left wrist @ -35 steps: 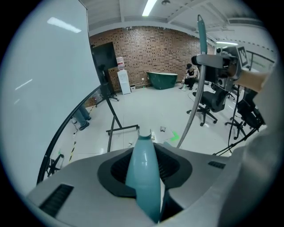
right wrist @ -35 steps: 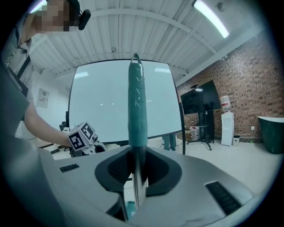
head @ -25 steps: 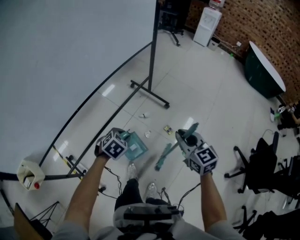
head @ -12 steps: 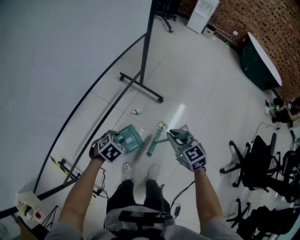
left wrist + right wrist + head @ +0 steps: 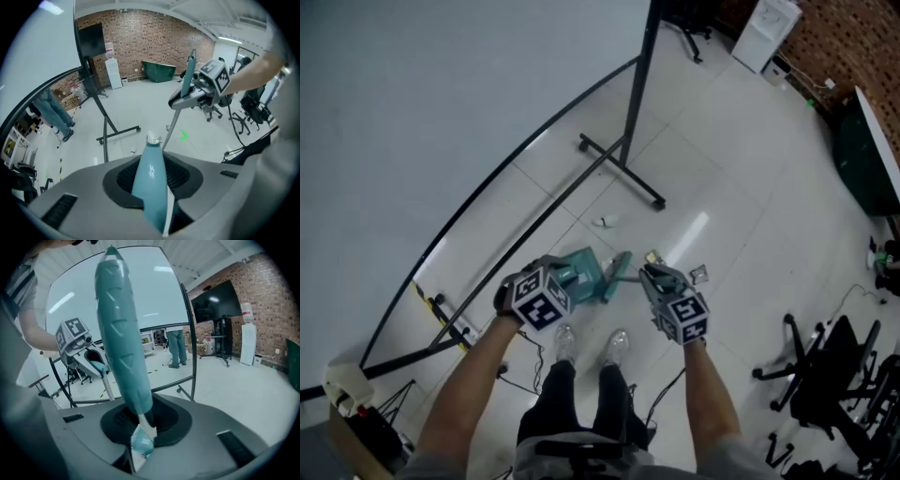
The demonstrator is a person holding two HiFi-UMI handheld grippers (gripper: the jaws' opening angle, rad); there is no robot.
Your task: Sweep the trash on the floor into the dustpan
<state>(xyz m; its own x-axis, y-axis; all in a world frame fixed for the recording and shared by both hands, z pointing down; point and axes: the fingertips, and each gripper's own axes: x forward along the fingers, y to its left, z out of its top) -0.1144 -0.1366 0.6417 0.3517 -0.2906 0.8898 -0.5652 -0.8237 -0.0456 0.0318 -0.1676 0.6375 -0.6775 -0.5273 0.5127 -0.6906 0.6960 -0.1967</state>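
Sweeping looks barely begun: the left tool grips the dustpan, the right tool grips the broom, and trash lies loose on the floor beyond both.

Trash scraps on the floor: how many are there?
3: a small white scrap beyond the teal plastic dustpan, a yellowish scrap just ahead of the right claw, and a small square scrap to its right. More may be hidden.

white floor, paper scrap, wrapper
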